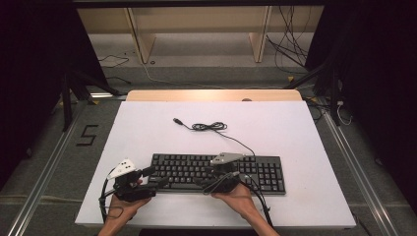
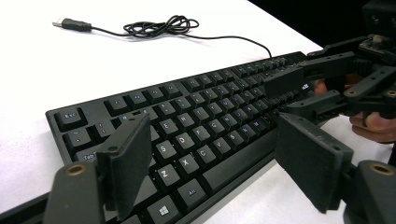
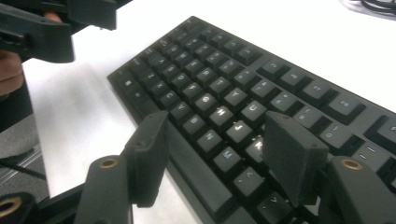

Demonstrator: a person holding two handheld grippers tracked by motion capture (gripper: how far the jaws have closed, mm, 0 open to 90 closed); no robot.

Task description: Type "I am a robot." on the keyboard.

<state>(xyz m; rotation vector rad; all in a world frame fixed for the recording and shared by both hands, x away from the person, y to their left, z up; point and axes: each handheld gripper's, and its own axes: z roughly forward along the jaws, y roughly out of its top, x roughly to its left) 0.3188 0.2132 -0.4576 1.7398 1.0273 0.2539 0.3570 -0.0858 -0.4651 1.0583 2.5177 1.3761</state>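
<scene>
White tabletop (image 1: 147,123) under me, I hover both gaping grippers, left gripper (image 1: 153,176) and right gripper (image 1: 200,180), over the keyboard (image 1: 265,172); nothing grasped yet.

The white table surface (image 1: 295,128) occupies the centre of the high view. A light wooden strip (image 1: 214,95) borders its edge at 12 o'clock. Beyond it, two wooden legs (image 1: 140,37) stand on the grey floor (image 1: 206,54). Loose cables (image 1: 292,46) lie at 1 o'clock. A black "5" marking (image 1: 87,135) sits at 9 o'clock.
</scene>
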